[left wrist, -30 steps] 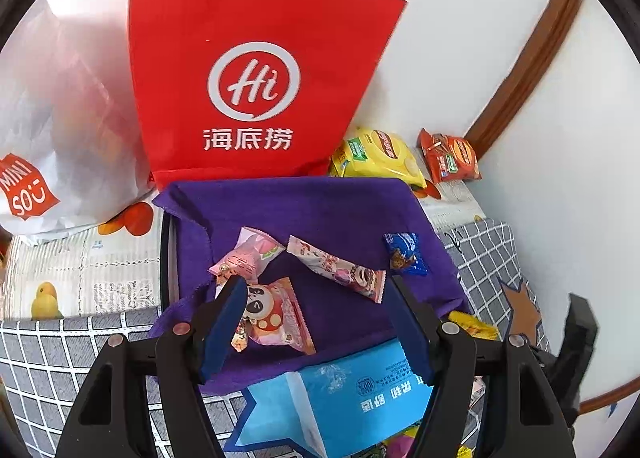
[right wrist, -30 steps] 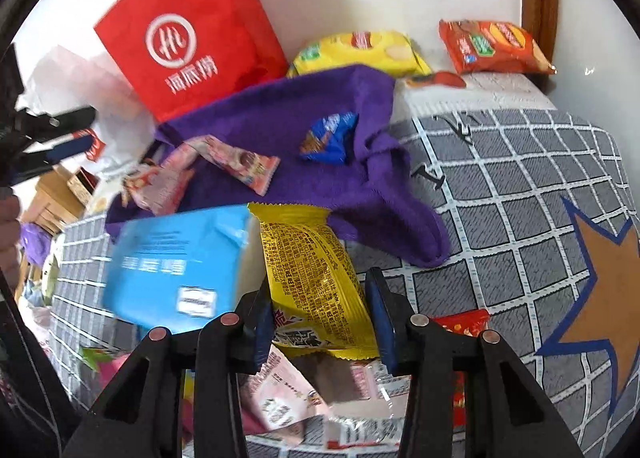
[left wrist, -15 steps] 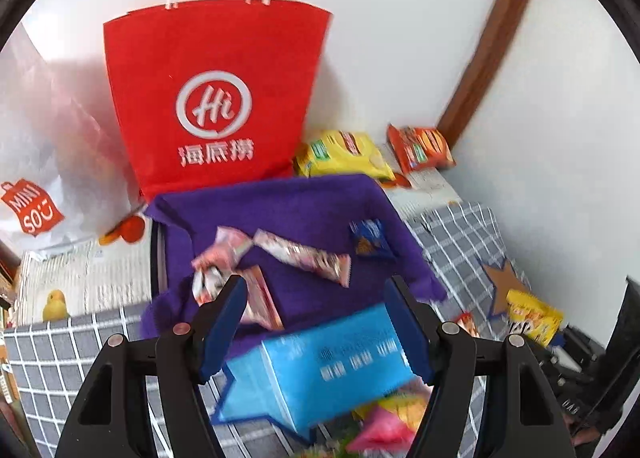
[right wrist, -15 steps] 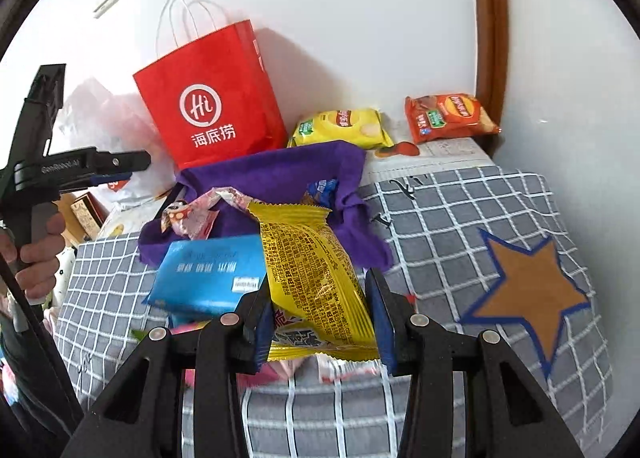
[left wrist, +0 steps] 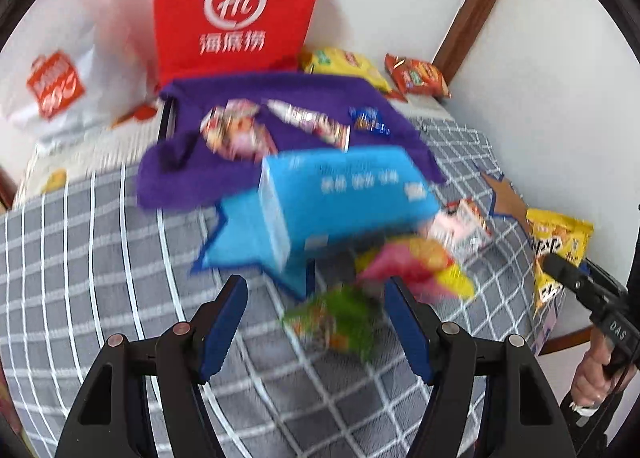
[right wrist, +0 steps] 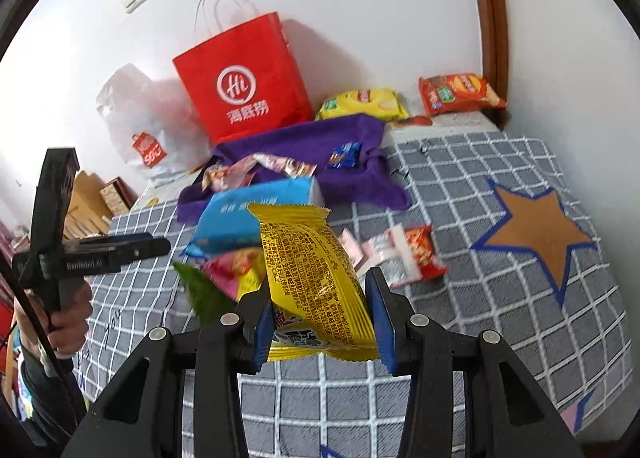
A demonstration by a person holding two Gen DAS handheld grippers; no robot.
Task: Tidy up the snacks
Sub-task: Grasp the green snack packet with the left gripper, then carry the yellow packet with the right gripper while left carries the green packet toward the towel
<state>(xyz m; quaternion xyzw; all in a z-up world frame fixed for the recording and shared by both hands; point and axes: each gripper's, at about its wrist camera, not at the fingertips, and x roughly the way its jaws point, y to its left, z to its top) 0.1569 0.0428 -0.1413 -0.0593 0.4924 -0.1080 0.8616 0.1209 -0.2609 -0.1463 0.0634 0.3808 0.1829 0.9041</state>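
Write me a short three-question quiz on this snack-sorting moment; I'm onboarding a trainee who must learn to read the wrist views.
1. True or false: the right gripper is shut on the yellow packet.
2. What lies between the open fingers of the left gripper? A) nothing held, with a green packet on the bedcover beyond; B) the blue box; C) the red bag.
3. Fill in: the small dark blue sweet lies on the ______ cloth.

Key: 1 true; 2 A; 3 purple.
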